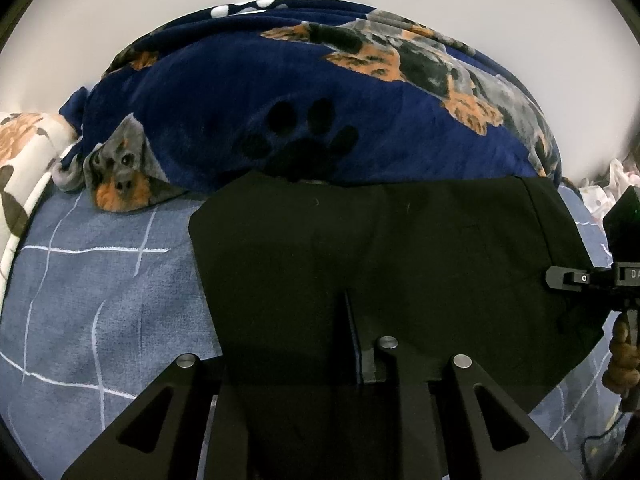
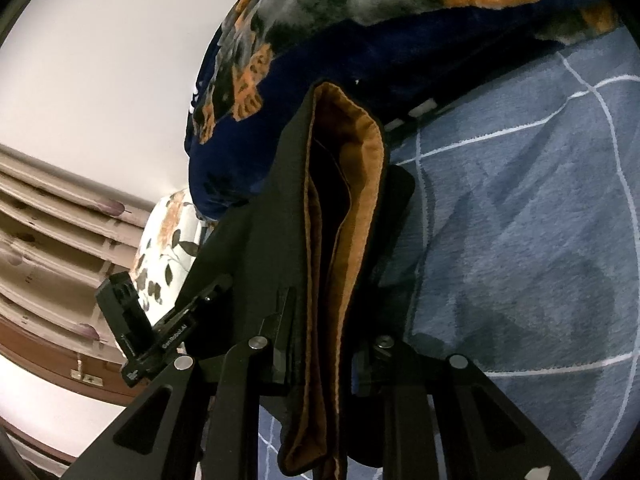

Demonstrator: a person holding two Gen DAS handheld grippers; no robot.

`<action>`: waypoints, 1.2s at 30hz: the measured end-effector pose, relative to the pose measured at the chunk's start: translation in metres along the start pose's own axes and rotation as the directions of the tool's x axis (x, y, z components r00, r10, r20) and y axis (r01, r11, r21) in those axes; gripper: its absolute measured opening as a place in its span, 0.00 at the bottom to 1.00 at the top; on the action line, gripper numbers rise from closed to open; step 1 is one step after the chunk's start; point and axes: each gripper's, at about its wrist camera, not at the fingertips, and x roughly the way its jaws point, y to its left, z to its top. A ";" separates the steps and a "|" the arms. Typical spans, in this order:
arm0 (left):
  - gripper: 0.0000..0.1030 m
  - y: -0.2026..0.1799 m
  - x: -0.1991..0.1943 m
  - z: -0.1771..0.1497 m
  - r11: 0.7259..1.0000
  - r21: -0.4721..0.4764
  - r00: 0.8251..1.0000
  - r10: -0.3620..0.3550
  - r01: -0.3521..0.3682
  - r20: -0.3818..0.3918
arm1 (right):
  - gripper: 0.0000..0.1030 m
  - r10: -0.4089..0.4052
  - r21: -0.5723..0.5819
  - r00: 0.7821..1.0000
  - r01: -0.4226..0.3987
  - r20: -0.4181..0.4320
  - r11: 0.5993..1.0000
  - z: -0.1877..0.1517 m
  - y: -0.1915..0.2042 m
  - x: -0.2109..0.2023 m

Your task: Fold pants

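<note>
A plush navy fleece blanket printed with dogs and paw prints (image 1: 320, 120) lies bunched just behind the black pants with tan lining (image 1: 380, 248) on the blue grid-lined bed sheet (image 1: 100, 280). Left claw (image 1: 348, 320) and right claw (image 2: 320, 340) each clench the fabric's edge.

Two close wrist views, shared pants (image 1: 380, 248).

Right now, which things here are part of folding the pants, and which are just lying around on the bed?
Part of the job:
black pants
left gripper, clamped on them
right gripper, clamped on them

Just lying about:
dog-print blanket
floral pillow
blue checked bedsheet
</note>
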 end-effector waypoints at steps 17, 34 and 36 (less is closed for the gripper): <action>0.50 0.011 0.013 -0.010 0.998 -0.024 0.997 0.065 -0.063 0.050 | 0.22 -0.172 -0.113 0.980 0.182 0.097 0.977 -0.009 0.009 0.011; 0.49 0.012 0.011 -0.015 0.998 -0.035 0.996 0.063 -0.060 0.068 | 0.26 -0.191 -0.133 0.964 0.218 0.186 0.967 -0.020 0.006 0.015; 0.49 0.013 0.011 -0.015 0.998 -0.039 0.996 0.061 -0.058 0.068 | 0.26 -0.190 -0.133 0.963 0.217 0.189 0.967 -0.020 0.006 0.016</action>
